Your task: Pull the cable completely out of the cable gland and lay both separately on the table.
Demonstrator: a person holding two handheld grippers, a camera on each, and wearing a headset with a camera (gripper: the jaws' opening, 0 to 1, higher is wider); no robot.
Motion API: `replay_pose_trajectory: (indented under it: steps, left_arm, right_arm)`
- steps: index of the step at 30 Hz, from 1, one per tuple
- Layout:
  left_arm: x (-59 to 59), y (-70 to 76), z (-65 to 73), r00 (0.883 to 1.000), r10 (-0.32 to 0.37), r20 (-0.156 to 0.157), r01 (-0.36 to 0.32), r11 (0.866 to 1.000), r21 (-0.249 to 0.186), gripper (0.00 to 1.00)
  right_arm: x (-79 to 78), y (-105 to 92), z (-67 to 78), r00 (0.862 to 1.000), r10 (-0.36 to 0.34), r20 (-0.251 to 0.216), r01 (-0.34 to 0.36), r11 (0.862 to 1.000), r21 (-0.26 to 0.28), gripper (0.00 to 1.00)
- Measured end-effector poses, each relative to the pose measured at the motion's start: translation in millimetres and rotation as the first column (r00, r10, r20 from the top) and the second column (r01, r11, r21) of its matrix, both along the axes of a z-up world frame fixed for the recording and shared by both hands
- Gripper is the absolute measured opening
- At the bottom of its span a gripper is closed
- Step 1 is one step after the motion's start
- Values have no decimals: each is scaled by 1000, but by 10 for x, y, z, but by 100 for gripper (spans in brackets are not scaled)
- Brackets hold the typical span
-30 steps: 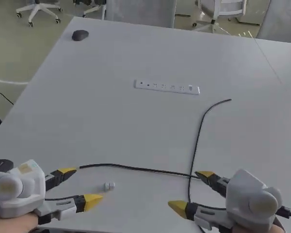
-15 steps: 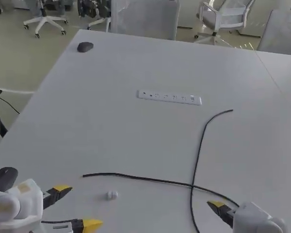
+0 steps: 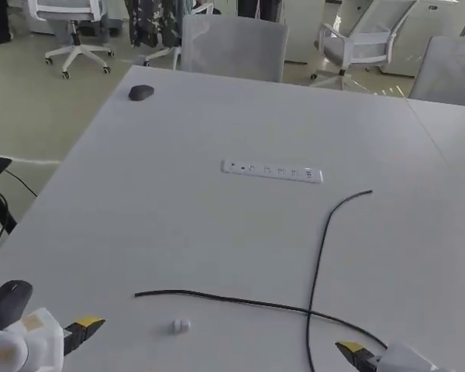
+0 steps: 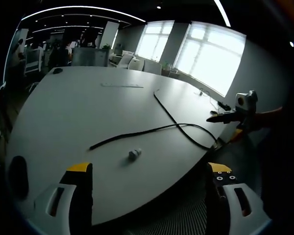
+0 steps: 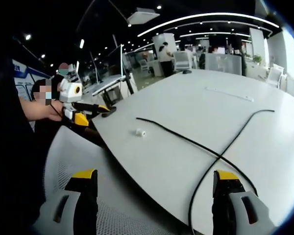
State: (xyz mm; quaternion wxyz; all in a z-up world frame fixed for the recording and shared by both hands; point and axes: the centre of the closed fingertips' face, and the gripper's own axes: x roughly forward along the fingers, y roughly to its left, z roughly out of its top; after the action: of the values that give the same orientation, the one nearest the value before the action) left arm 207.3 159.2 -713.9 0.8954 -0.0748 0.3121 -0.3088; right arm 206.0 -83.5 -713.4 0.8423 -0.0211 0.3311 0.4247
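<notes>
**Item 1:** left hand-held gripper [image 4: 149, 169]. White moulded plastic housing with rounded corners. Two black jaws, each ending in a yellow wedge cap [image 4: 79, 167]. Pale grey slotted mounts [image 4: 54, 200] at the jaw roots. Small dark dots on one cap. Tan square label [image 3: 39, 319] on the housing top, seen in the head view.

**Item 2:** right hand-held gripper [image 5: 155, 175]. Same pattern, with a white rounded housing, black jaws, yellow tips and grey slotted roots.

Right gripper [image 5: 154, 175] jaws stood wide apart. Cable [image 5: 186, 140] lay on table [image 5: 210, 105], crossing itself near the edge. Gland [image 5: 139, 132] sat apart, near the edge; left gripper [image 5: 85, 116] was beyond that edge.
</notes>
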Motion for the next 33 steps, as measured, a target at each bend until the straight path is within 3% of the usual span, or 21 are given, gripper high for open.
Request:
replay_pose_trajectory:
  steps: [20,33]
  left_arm:
    - [77,33,158,999,25,48,-23,999,-41,99]
    - [49,35,110,999,7,41,-6,1000,-23,98]
  right_arm:
    - [-38,-25,-74,999,3,-33,-3,1000,-18,99]
    - [-57,-25,-117,999,-1,-54,0,1000,-24,98]
